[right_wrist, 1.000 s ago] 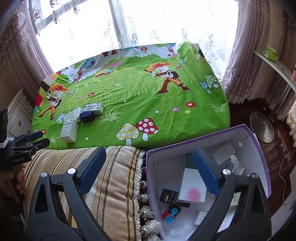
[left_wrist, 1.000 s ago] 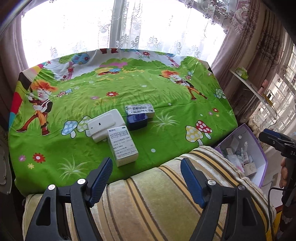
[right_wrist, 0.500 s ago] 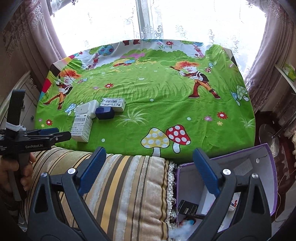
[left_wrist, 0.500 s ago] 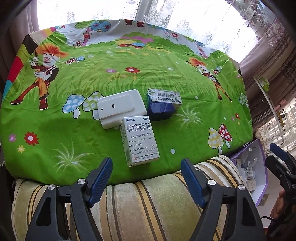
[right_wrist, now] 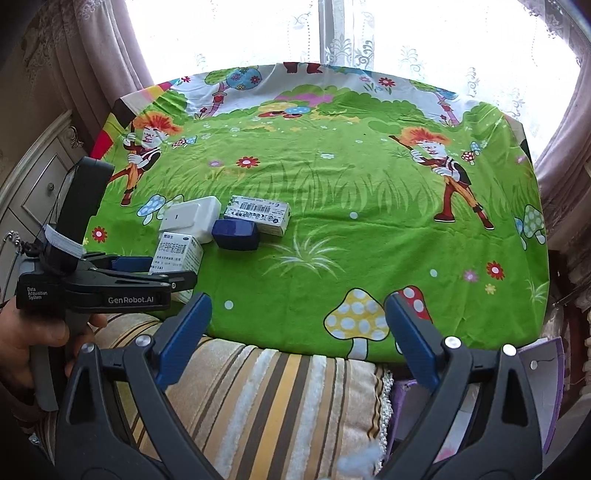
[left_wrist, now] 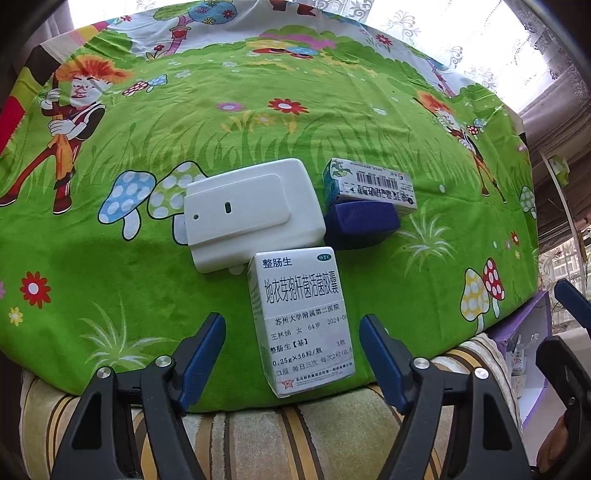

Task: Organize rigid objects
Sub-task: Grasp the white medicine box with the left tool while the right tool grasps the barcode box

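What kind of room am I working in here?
Likely a home bedroom: a cartoon-print sheet spread like a bed, lace curtains at the window, and a dresser beside it.

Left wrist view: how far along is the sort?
Done: some small items already sit in the purple box. In hand: nothing; left gripper is closing, the white medicine box between its fingers, untouched. Right gripper open, empty. Left: white plastic case, navy block, barcode carton.
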`<state>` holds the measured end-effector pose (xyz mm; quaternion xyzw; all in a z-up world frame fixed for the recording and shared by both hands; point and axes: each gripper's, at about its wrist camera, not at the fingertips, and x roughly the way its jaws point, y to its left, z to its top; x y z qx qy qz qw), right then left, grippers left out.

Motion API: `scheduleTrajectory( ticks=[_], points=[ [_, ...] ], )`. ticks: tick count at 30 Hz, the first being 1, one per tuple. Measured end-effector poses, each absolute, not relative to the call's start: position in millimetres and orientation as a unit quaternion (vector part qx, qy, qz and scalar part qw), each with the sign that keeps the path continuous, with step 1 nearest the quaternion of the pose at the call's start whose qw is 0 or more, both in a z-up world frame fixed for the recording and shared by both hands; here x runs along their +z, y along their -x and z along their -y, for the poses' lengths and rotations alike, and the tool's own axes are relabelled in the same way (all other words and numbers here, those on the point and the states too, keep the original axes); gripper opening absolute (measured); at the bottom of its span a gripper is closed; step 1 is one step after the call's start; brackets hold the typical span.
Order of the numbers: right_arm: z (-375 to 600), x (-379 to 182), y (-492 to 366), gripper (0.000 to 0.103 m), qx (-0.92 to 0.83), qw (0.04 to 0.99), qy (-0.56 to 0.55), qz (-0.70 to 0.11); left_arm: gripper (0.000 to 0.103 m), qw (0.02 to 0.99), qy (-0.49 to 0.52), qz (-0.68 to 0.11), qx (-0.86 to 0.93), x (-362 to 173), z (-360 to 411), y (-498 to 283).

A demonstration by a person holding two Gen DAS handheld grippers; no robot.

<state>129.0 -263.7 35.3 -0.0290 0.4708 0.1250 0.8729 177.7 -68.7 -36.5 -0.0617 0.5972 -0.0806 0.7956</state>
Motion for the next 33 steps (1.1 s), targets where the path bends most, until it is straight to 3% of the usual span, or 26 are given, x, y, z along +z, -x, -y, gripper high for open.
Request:
scheduleTrajectory(
  ticks=[2,10,33],
  points=[
    [257,31,-138,0.096,0.126,0.87,0.028,-0.475,0.055,0.792,0.067,-0.601,-0.086,-41,68,-179],
    [235,19,-169,0.096,0.127,0.863,0.014,-0.489,0.041,0.795,0.119,-0.588,-0.09,-40,41,-172],
    [181,-22,-248,0.096,0.1,0.842,0.01,-0.531,0.041,0.826,0.202,-0.523,-0.058,-26,-18,-138]
  ],
)
